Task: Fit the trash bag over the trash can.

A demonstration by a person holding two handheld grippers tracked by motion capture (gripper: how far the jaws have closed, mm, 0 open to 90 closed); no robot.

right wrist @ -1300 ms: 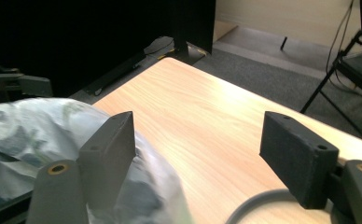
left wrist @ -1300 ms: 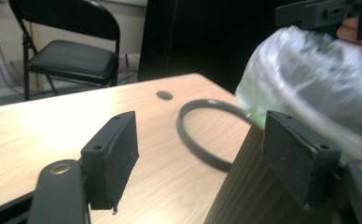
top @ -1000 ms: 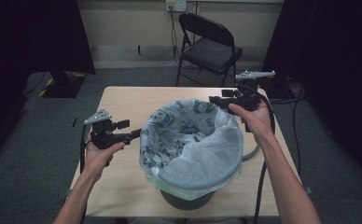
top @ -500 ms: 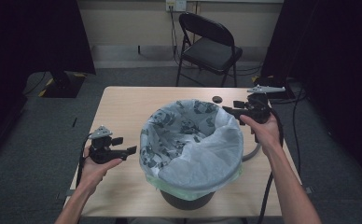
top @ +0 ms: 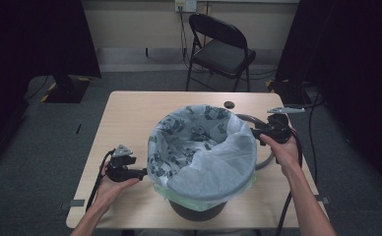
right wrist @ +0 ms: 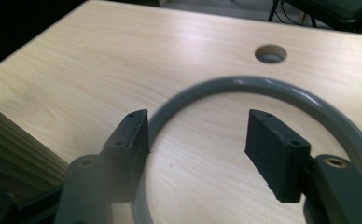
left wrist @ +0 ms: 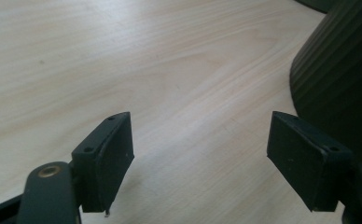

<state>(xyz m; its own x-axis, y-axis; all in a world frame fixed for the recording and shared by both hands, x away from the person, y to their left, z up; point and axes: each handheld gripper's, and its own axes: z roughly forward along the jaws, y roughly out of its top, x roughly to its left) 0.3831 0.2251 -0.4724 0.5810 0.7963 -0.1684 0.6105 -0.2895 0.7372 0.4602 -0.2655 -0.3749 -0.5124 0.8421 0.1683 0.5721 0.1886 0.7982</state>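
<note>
Lined bin (top: 204,162) on table (top: 130,113); left gripper (top: 141,173) and right gripper (top: 254,132) flank it, open

A black folding chair (top: 222,49) stands at 12 o'clock behind the wooden surface (top: 130,113), on grey carpet (top: 41,142), before a beige wall (top: 135,24).

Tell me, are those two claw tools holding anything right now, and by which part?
Nothing is held. The left gripper stands open over bare table beside the bin. The right gripper is open above the grey ring, not clamping it.
</note>
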